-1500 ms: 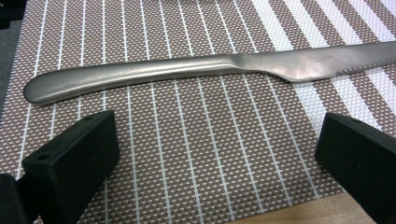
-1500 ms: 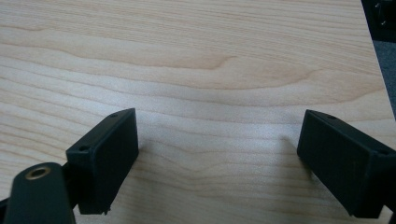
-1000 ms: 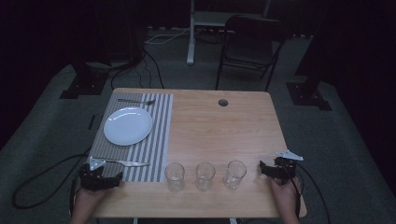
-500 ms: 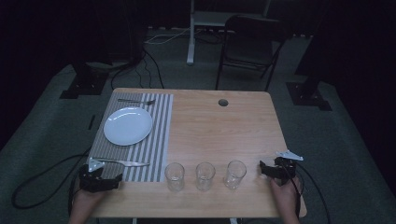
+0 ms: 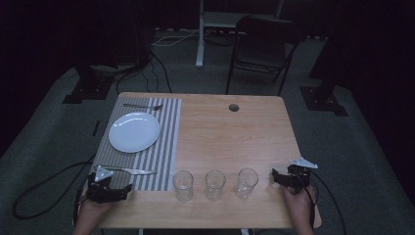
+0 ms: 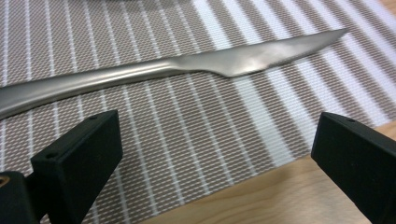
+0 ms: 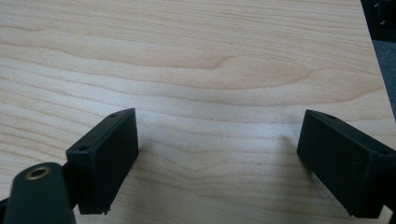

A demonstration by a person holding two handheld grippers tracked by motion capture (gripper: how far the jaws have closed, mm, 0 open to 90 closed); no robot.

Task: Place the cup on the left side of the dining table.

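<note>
on the striped placemat (image 6: 187, 130), knife (image 6: 187, 67) lies just beyond left gripper (image 6: 212, 154).

Dark studio, stand bases (image 5: 83, 90), cables (image 5: 159, 68), chair (image 5: 262, 46)

On the table (image 5: 235, 137), the placemat (image 5: 166, 142) lies at nine o'clock, bearing a plate (image 5: 134, 132); three glasses (image 5: 214, 184) line six o'clock.

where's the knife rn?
High view: the knife lies on the striped placemat's near edge, left side of the table, below the plate and just ahead of the open left gripper.
</note>
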